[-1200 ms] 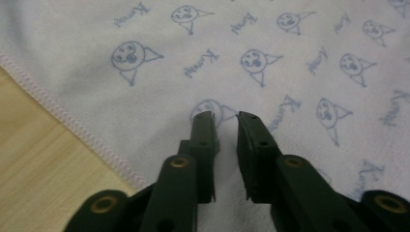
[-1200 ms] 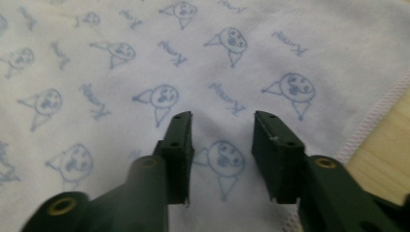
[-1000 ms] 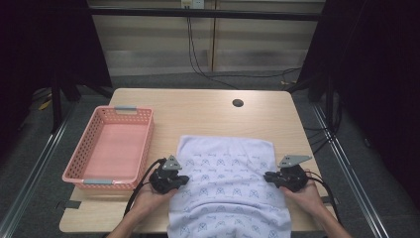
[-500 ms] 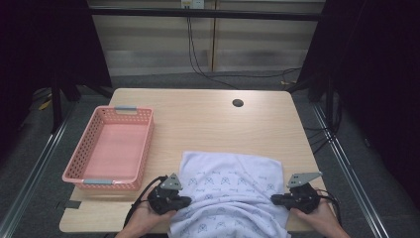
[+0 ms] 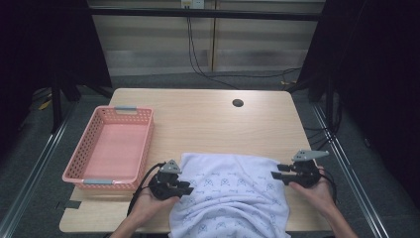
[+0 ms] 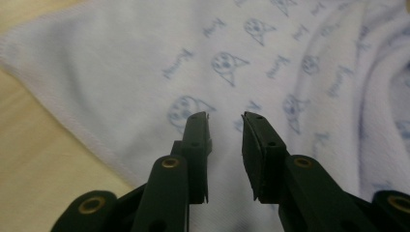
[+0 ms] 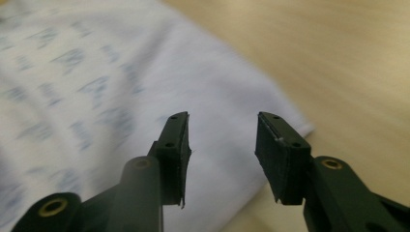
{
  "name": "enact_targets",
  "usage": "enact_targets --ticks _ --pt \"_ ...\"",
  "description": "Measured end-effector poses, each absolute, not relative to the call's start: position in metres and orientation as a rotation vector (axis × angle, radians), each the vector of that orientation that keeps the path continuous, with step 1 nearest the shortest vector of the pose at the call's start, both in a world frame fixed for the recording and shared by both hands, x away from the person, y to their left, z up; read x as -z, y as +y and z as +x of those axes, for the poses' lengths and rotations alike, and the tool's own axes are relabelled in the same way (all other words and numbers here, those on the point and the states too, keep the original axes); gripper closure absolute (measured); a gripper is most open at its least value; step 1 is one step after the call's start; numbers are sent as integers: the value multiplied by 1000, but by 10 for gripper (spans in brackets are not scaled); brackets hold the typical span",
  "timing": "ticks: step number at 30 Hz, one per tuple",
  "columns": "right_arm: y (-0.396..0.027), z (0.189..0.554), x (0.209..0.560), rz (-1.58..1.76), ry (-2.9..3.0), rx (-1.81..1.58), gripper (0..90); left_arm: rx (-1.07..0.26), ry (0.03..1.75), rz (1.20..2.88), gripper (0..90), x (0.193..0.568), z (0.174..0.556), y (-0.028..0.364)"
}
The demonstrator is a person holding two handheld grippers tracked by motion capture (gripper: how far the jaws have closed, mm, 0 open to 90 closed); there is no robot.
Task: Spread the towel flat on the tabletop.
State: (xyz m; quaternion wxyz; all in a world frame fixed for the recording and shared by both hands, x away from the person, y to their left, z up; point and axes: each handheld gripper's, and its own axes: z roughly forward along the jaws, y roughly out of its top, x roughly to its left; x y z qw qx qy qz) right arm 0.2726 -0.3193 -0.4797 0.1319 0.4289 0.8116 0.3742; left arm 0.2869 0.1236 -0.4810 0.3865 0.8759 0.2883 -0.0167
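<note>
One table [image 5: 208,119] here, pale wood, and it's the anchor for the whole count. On it, one white towel [image 5: 233,198] with a blue print, lying at the near edge of the table and spilling over it. One pink basket [image 5: 141,144] at the table's left side. One dark round hole [image 5: 237,103] toward the table's far right. Two tools in play: the left tool [image 5: 187,189] at the towel's left edge above the table, the right tool [image 5: 275,174] at its right edge. Two hands, one per tool. Two grey handles on the basket, one at each short end.
</note>
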Motion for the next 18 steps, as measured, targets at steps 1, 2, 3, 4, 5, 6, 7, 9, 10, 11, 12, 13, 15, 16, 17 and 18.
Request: enact_targets --ticks 1,2,3,4,5,6,7,9,10,11,12,13,15,16,17,18 --pt "-321 280 481 1262 2342 -1081 548 24 738 2238 713 480 291 124" --pt "-323 287 481 1264 2324 -1060 538 4 747 2239 703 480 294 124" --pt "-324 293 483 1280 2306 -1051 528 8 764 2222 690 479 297 124" --pt "-325 297 484 1291 2309 -1054 526 12 765 2215 684 479 301 124" --pt "-325 301 485 1283 2312 -1044 526 -9 765 2211 681 479 305 124" --pt "-325 305 488 1291 2322 -1026 521 -18 781 2199 672 480 309 124" --pt "-324 308 491 1282 2332 -1022 519 -22 806 2198 658 481 312 125" --pt "-320 311 496 1292 2345 -997 516 -61 833 2191 632 481 319 127" --pt "-319 312 499 1290 2345 -980 517 -64 847 2179 617 480 321 129" --pt "-318 312 501 1287 2361 -985 524 -74 853 2165 600 480 324 129" --pt "-317 311 501 1281 2358 -971 568 -88 863 2148 578 479 327 131" --pt "-317 310 500 1271 2360 -980 651 -90 875 2128 555 479 330 132" --pt "-316 307 500 1254 2387 -1008 757 -111 917 2131 521 481 337 131" --pt "-316 306 501 1242 2399 -1025 813 -98 924 2131 496 482 341 131" --pt "-316 306 501 1239 2408 -1043 838 -103 928 2140 492 483 344 131" --pt "-316 305 500 1242 2413 -1056 849 -131 941 2124 484 484 346 130"
